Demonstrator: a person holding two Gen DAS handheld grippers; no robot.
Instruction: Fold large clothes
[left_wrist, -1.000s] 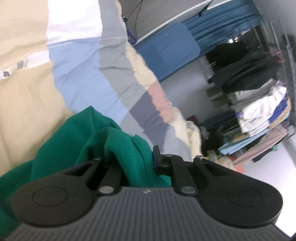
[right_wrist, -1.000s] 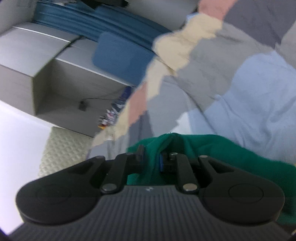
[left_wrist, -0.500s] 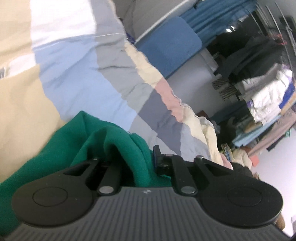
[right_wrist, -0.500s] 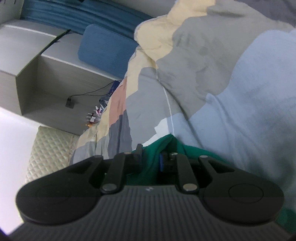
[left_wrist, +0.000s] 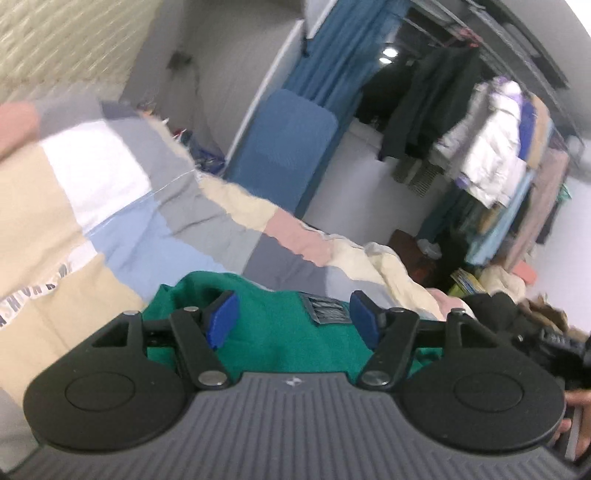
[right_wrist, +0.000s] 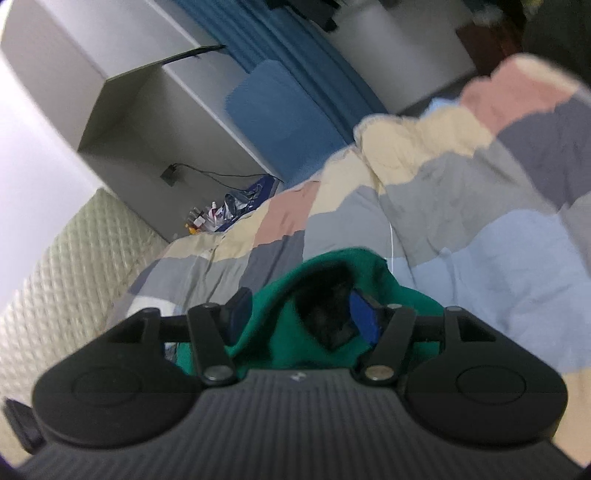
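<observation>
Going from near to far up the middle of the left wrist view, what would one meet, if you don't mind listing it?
Left gripper with open jaws → green garment → patchwork quilt → blue cushion → blue curtain.

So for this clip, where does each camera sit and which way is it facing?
Left wrist: sits on the left tongs, facing along their open fingers over the green garment and patchwork quilt toward a clothes rack; a bit of the person's hand shows at right.
Right wrist: sits on the right tongs, also open, facing over the green garment toward a quilted headboard and grey shelving; no hand shows.
Shared: the garment, the quilt and a blue cushion.
</observation>
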